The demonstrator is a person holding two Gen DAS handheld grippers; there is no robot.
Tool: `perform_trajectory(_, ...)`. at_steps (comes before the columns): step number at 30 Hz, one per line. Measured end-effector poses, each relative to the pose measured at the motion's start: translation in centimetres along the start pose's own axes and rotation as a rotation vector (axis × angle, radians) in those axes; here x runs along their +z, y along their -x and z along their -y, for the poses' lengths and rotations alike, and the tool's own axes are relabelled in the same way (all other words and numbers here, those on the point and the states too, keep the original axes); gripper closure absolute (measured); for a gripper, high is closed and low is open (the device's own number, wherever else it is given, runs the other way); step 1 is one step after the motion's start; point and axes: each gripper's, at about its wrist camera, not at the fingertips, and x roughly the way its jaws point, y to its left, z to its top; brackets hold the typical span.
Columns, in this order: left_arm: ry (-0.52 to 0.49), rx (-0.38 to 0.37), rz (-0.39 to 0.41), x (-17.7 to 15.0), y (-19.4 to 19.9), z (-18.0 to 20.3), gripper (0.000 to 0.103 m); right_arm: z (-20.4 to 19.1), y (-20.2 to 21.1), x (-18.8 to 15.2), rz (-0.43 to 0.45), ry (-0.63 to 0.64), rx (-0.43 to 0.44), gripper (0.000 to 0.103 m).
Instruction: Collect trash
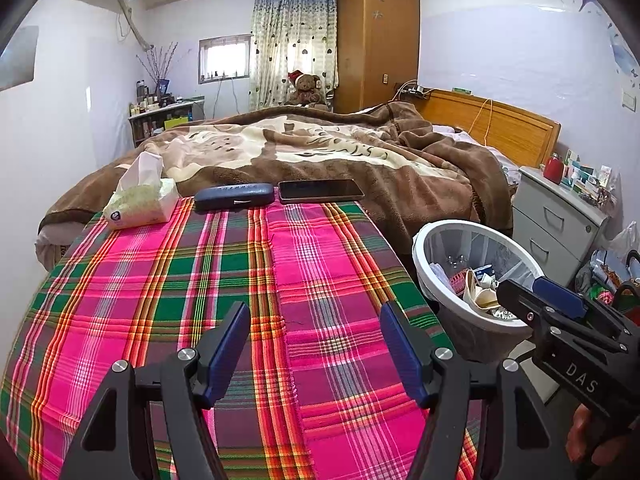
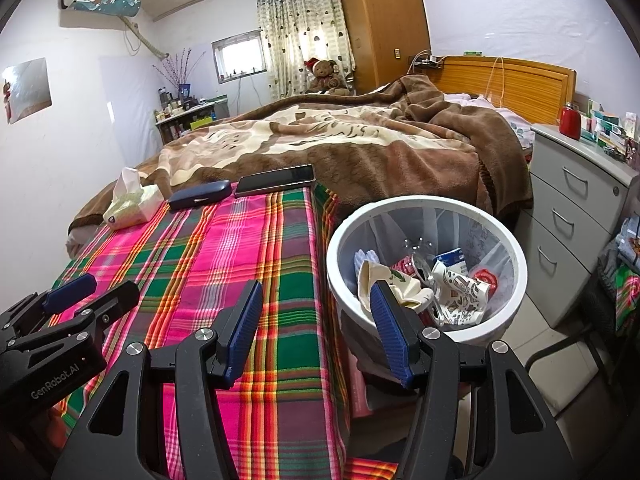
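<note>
My left wrist view: low over plaid cloth (image 1: 224, 280), facing headboard (image 1: 492, 128). My right wrist view: further right, near trash bin (image 2: 516, 280). Shared: cloth, blanket (image 1: 320, 148), bin.

My left gripper (image 1: 314, 346) is black with blue ribbed pads (image 1: 230, 350) and silver screws. My right gripper (image 2: 316, 326) matches, lettered "DAS".

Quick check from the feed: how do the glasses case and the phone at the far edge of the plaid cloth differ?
The glasses case is dark blue, thick and rounded; the phone is black, flat and thin with a glossy screen. The glasses case lies nearer the tissue pack; the phone lies nearer the trash bin. Both lie flat, end to end, along the plaid cloth edge, and neither looks like trash.
</note>
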Motion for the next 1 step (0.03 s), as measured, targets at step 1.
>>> perform_trajectory(1,0.0,-0.001,-0.001,0.03,0.0,-0.02,0.036,0.0,0.03,-0.01,0.001,0.0,0.001,0.046)
